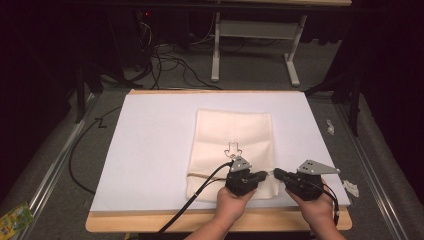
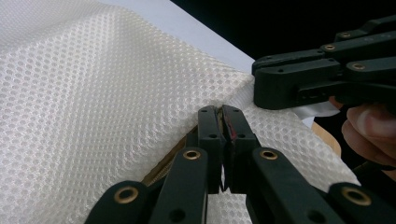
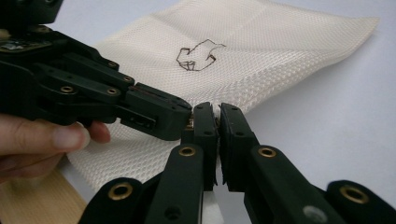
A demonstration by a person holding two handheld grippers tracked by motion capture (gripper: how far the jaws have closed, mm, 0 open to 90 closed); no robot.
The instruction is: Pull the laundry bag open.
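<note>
I see the mesh bag lying at the centre of the tabletop. My left tool and right tool both pinch its near right corner, low in the high view.

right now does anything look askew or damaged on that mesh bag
Nothing looks damaged. The cream mesh bag lies flat and fairly square on the white board. Only its near right corner is lifted slightly, where the left tool and right tool pinch its edge. Some small white scraps lie beside the board.
</note>
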